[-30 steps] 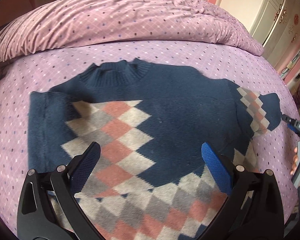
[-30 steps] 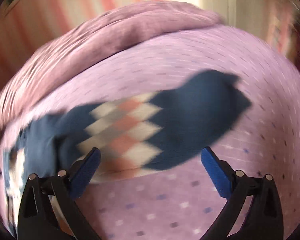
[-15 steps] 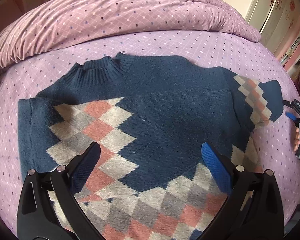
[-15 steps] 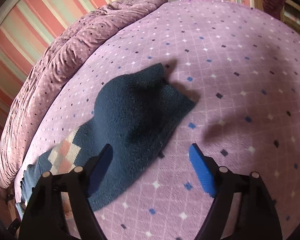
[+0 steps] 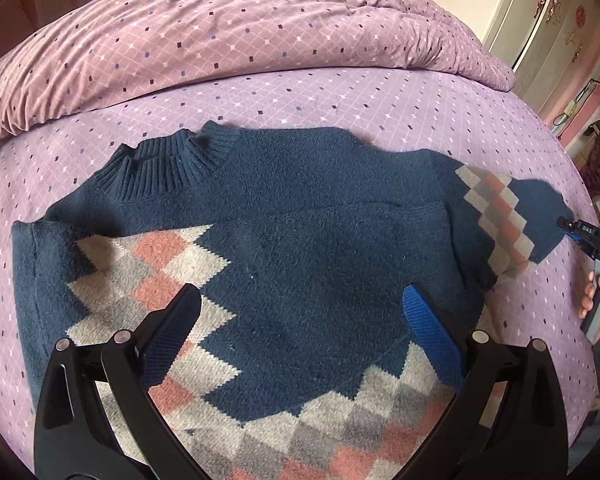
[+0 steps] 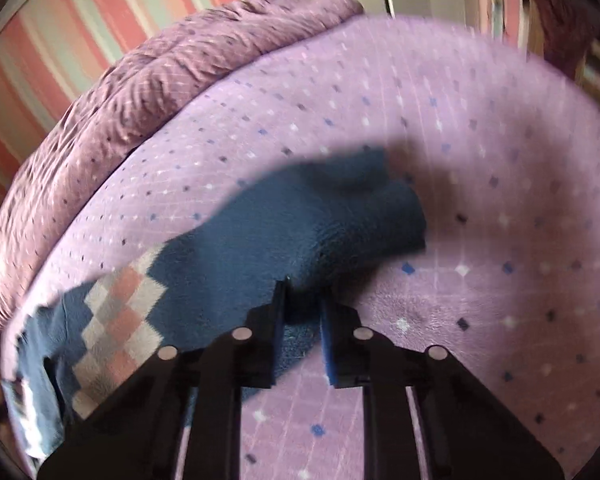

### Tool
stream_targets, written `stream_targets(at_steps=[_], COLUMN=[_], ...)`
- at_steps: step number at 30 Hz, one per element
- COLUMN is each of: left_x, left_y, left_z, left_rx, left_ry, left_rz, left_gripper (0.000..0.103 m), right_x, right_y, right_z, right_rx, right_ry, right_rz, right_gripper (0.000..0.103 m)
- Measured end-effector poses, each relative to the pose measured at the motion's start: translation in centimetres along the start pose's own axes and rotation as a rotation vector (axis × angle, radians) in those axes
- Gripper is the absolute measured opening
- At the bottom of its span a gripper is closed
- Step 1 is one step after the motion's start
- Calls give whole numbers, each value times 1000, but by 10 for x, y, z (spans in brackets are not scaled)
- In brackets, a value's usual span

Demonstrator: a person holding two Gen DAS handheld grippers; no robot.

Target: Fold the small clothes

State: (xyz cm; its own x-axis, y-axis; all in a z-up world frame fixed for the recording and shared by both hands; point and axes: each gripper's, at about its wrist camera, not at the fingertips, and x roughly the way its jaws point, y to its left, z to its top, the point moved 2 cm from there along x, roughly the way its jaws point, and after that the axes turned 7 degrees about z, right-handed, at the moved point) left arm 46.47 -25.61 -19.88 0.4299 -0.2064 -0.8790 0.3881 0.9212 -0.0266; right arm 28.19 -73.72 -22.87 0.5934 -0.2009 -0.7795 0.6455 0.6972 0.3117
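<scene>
Navy argyle sweater (image 5: 292, 248) lies flat, front up, on purple bedsheet (image 5: 340, 96); collar toward rumpled duvet (image 5: 228, 28). Its left-side slv already folded in; other slv (image 6: 300, 232) stretched out sideways.

R gripper (image 6: 303, 312): jaws closing, pads pinching slv cuff edge, fabric bunched btwn them.

L gripper (image 5: 300, 344): jaws spread wide, hovering over sweater lower body, nothing btwn pads.

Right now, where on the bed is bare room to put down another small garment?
The bare sheet between the sweater collar and the bunched duvet is free. So is the sheet beyond the sleeve cuff in the right wrist view. The middle is crowded: the sweater covers it.
</scene>
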Motion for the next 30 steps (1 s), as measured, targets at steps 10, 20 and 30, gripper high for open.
stream_targets(at_steps=[10,20,30], left_x=[11,24,7], left_y=[3,26,109], left_z=[8,11,-12], left_rx=[-7,-36,-136], left_ry=[0,-1,-10], left_rz=[3,-17,-112], left_gripper=[100,100,100], right_x=[-95,-80,-63], right_y=[148,250,365], right_z=[-46,-122,-181], right_rx=[-349,-421,-467], right_ry=[-121,60,132], right_rz=[-23,122,275], right_gripper=[13,13,13])
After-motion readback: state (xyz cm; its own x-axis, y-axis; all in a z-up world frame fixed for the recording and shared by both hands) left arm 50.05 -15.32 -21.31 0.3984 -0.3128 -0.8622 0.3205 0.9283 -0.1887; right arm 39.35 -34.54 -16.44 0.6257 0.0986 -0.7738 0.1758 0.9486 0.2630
